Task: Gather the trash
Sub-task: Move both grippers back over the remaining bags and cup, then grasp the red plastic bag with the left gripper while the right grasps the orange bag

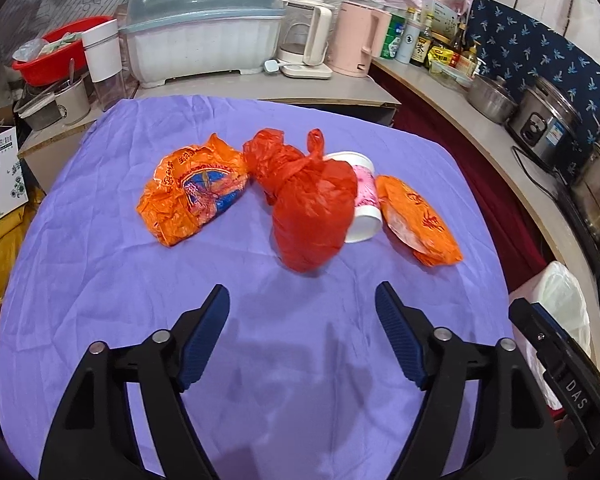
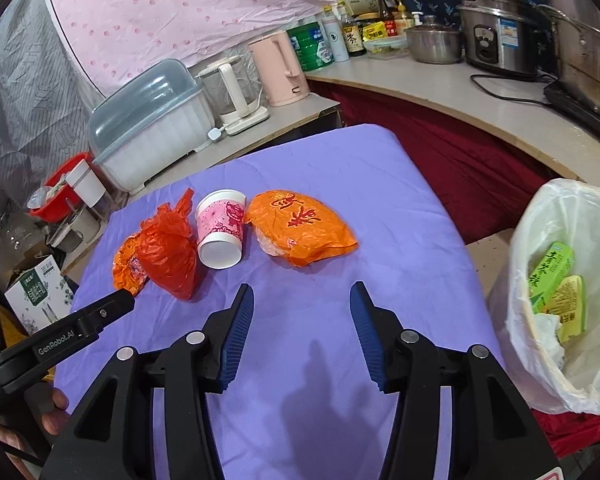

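Trash on the purple tablecloth (image 1: pixel 100 280): four pieces in a loose row across the middle, none picked up yet. Count: two orange wrappers, one red plastic bag, one paper cup. Left orange wrapper (image 1: pixel 192 192) sits at the left end; the knotted red bag (image 1: pixel 312 208) is next, touching it and leaning over the cup (image 1: pixel 364 208), which lies on its side; right orange wrapper (image 2: pixel 300 232) lies just beside the cup at the right end. Bin (image 2: pixel 560 280) with white liner stands off the table's right edge, already holding two green cartons and some crumpled white paper. Left gripper (image 1: pixel 302 304): jaws spread, nothing between them, hovering on the near side of the red bag. Right gripper (image 2: pixel 302 304): jaws apart, empty, near side of the right wrapper. Step judged: approach, before first grasp. Next move likely needs each gripper to reach farther and lower, straddle its piece, then close; thin crinkly plastic may slip or bunch.
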Tool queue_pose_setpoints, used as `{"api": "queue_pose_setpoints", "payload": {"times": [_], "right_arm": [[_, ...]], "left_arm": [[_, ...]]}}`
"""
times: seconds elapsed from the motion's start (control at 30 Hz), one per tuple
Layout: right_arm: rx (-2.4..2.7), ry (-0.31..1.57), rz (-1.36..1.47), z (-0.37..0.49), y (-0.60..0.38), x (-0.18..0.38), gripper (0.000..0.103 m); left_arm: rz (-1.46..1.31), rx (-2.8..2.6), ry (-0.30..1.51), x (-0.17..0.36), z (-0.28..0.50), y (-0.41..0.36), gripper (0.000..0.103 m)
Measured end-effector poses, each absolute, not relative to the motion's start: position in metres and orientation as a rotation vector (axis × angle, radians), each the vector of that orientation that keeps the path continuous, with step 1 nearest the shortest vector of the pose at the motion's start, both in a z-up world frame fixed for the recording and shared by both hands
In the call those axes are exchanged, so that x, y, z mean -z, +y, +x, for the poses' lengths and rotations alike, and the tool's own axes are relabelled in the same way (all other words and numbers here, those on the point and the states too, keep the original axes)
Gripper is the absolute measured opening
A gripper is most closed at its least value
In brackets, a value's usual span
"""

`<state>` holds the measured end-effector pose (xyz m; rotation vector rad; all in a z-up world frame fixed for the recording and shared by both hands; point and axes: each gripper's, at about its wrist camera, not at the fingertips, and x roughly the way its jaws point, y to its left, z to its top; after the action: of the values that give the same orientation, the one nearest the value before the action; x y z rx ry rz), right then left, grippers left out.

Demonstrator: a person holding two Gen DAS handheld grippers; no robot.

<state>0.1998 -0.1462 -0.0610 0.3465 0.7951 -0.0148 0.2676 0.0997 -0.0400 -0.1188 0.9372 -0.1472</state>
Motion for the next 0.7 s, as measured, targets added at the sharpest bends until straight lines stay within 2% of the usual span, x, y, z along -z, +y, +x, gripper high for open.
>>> {"api": "queue_pose_setpoints", "payload": {"times": [0.33, 0.5, 0.63, 0.7], "right_arm": [[0.011, 0.827, 0.381, 0.255, -0.144, 0.088, 0.053], [0.029, 0.821, 0.393, 0.283, -0.152, 0.094, 0.063], [0.041, 0.834, 0.364, 0.305, -0.153, 0.103, 0.068], [0.051, 0.845, 0.351, 0.314, -0.153, 0.11, 0.069]], "left_arm": [[-0.107, 0.139, 0.961, 0.062, 0.318, 0.09, 0.079], [-0.115, 0.145, 0.975, 0.073, 0.337, 0.088, 0.077], [-0.124, 0.182, 0.998, 0.08, 0.347, 0.086, 0.058], [-0.123, 0.189, 1.006, 0.083, 0.349, 0.085, 0.054]]}}
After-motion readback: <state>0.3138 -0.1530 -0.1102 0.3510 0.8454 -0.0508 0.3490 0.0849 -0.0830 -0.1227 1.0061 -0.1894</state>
